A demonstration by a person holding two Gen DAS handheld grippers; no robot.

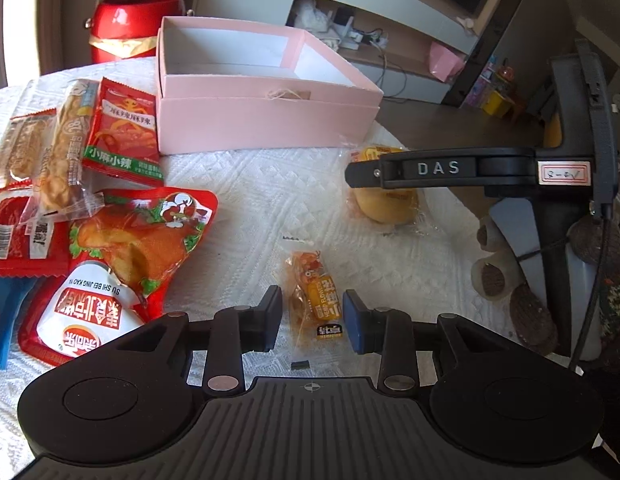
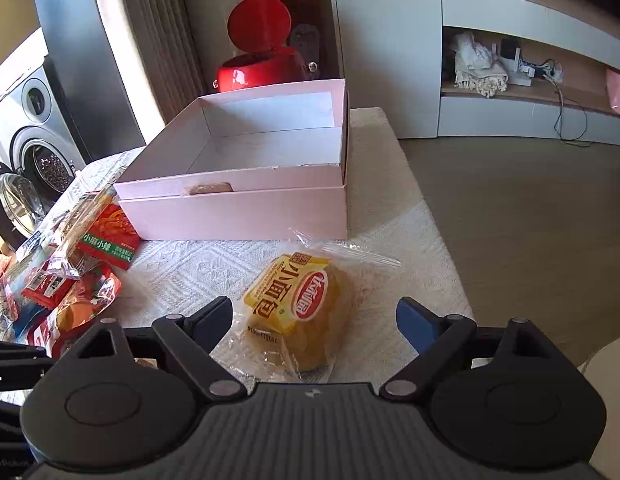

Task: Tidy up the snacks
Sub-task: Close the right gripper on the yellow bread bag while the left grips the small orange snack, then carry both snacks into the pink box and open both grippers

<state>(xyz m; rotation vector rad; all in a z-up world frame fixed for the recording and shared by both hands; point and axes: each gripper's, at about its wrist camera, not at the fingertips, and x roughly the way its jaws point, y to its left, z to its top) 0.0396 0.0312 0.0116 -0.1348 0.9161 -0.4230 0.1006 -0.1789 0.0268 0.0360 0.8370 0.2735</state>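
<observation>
Low in both frames, both grippers have fingers open, holding nothing: left gripper (image 1: 313,315) around a small candy (image 1: 314,300), right gripper (image 2: 314,322) around the bread bun (image 2: 305,312). Next: squeeze, lift into the pink box (image 2: 245,204).

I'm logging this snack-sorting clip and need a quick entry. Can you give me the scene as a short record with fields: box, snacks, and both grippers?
box: pink box, open, nothing seen inside, at the far side of the white cloth
snack pile: red packets beside the box
left hand-held gripper: open, small orange snack lying between its fingers, pads not touching it
right hand-held gripper: open wide, wrapped bun between its fingers, not gripped
in box so far: no snack visible
</observation>
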